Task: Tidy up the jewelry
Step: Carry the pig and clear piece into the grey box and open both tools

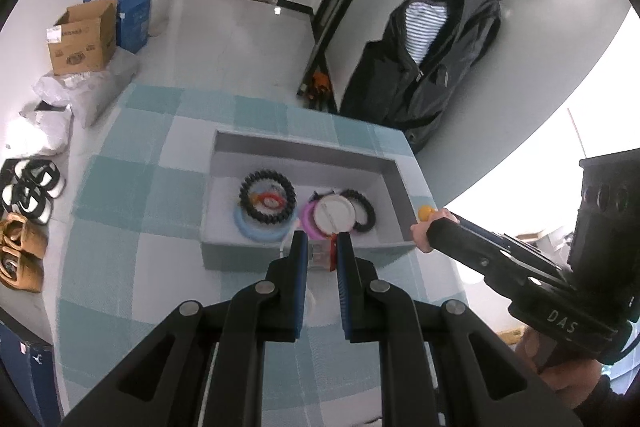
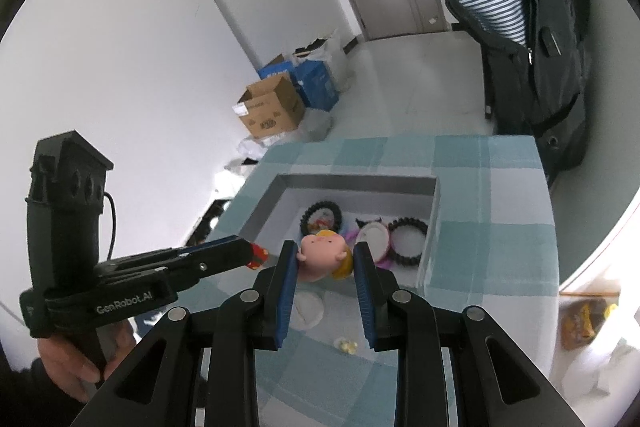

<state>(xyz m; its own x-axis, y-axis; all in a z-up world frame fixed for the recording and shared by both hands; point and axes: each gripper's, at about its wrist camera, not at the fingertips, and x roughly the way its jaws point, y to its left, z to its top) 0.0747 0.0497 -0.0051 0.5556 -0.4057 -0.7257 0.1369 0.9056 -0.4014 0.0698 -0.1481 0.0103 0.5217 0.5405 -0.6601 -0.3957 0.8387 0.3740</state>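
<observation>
My left tongs (image 1: 322, 241) are pinched nearly closed on a small clear, boxy trinket with a red edge (image 1: 320, 254), held over the near wall of the grey tray (image 1: 304, 147). My right tongs (image 2: 326, 253) clamp a smooth, rounded pink figurine with yellow hair (image 2: 323, 253) above the tray's near edge. The shallow rectangular tray sits on the checked teal-and-white cloth (image 1: 132, 187) toward the table's far edge, holding a knobbly black beaded bracelet (image 1: 267, 197), a pale blue ring (image 1: 256, 229), a white disc (image 1: 334, 215) and another black beaded loop (image 1: 362, 211).
</observation>
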